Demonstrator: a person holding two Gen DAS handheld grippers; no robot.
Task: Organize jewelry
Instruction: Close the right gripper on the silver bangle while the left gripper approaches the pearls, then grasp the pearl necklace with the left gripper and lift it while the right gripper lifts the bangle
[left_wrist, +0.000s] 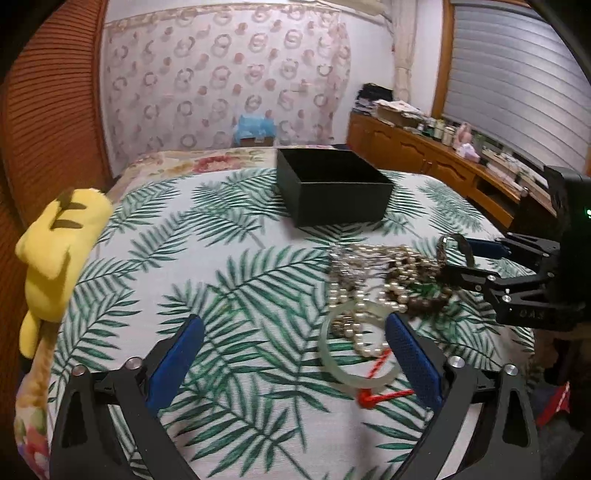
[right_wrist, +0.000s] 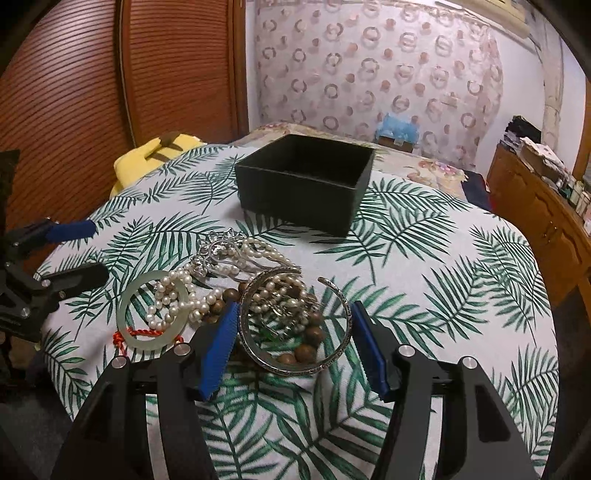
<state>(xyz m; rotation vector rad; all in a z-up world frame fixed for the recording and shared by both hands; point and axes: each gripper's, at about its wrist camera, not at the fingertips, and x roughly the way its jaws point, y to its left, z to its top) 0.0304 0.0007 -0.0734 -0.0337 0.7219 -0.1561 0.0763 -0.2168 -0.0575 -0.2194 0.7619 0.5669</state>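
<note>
**Desk:** What are the two grippers doing?

**Photographer:** The right gripper (right_wrist: 291, 345) is spread wide over the jewelry pile (right_wrist: 236, 291) on the leaf-print cloth (right_wrist: 424, 258). Its blue pads (right_wrist: 218, 350) stand on either side of a silver bangle (right_wrist: 295, 325), and the left pad sits at the bangle's outer rim. I cannot tell whether it touches. Nothing is clamped. The left gripper (left_wrist: 295, 354) is also wide open and holds nothing. Its right pad (left_wrist: 413, 358) lies just beside the pale green bangle (left_wrist: 354, 343), over or against the rim, and the blur stops me saying which.

**Desk:** And the box?

**Photographer:** A black box (right_wrist: 306, 181) sits open-topped on the cloth beyond the pile, well apart from it. From the right wrist view the inside shows only dark walls, and the floor of it is too dark to read. In the left wrist view the near wall hides the inside.

**Desk:** What is in the pile?

**Photographer:** White pearl strands (right_wrist: 177, 295), brown wooden beads (right_wrist: 306, 332), a silver ornament (right_wrist: 214, 251) and the green bangle with a red cord (right_wrist: 144, 332) tied to it. The pieces are tangled and overlapping, so where one strand ends is hard to make out.

**Desk:** Anything cut off?

**Photographer:** A yellow plush toy (left_wrist: 62, 251) lies at the cloth's edge, partly out of frame. The left wrist view is motion-blurred across the jewelry. Each gripper appears at the margin of the other's camera, only partly seen.
</note>
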